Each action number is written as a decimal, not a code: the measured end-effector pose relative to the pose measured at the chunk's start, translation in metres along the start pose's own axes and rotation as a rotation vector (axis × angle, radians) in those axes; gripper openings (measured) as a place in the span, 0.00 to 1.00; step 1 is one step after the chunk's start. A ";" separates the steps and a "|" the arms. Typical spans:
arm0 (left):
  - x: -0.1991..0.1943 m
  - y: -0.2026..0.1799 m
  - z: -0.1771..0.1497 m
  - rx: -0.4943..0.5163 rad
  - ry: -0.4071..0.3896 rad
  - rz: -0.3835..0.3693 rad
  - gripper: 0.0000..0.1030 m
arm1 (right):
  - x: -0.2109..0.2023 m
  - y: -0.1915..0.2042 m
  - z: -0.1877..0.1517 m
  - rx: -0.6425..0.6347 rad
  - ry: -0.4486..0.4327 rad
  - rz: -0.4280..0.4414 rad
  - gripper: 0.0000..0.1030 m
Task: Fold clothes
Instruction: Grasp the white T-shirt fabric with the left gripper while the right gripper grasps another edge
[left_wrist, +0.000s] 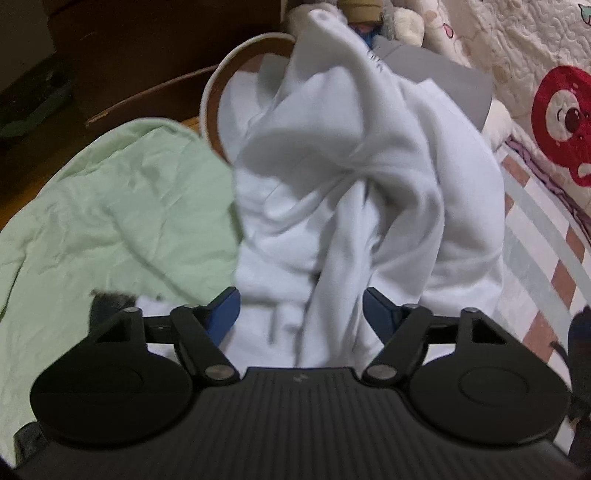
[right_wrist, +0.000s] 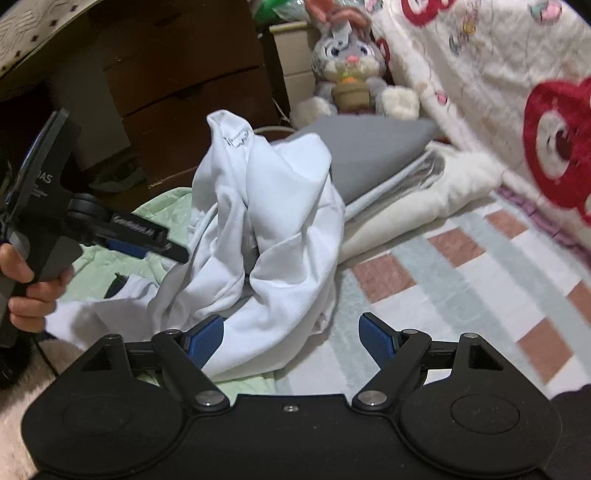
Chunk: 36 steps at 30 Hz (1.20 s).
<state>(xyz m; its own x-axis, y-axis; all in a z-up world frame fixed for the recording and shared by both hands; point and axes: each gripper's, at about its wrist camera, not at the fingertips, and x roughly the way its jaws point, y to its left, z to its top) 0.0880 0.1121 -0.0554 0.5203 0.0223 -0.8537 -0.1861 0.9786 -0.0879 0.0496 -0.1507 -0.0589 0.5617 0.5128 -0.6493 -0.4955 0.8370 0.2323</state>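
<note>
One white garment (right_wrist: 273, 221) was found heaped unfolded; folded grey and cream pieces (right_wrist: 384, 173) lay behind. Left gripper (left_wrist: 301, 314) and right gripper (right_wrist: 291, 336) were held released.

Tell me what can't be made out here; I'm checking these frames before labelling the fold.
- White garment: bunched and motion-blurred in the left wrist view; sleeves and hem untraceable.
- Printed neck label: right wrist view, too small to read.
- Green cloth: extent cut off by the frame edge and the left gripper body.
- Right gripper: garment covers one finger.
</note>
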 end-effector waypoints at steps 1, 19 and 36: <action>0.004 -0.002 -0.001 -0.005 -0.006 -0.009 0.65 | 0.006 -0.003 0.000 0.019 0.008 0.010 0.82; 0.042 0.002 -0.010 -0.084 -0.082 -0.012 0.63 | 0.090 -0.038 -0.007 0.328 -0.034 0.034 0.33; 0.015 -0.006 -0.021 -0.005 -0.213 -0.123 0.05 | 0.006 -0.044 0.013 0.276 -0.349 -0.089 0.06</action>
<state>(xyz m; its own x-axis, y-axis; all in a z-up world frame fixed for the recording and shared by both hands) 0.0798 0.1028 -0.0787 0.7030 -0.0539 -0.7091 -0.1142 0.9756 -0.1874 0.0840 -0.1819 -0.0638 0.8072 0.4304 -0.4038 -0.2663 0.8762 0.4016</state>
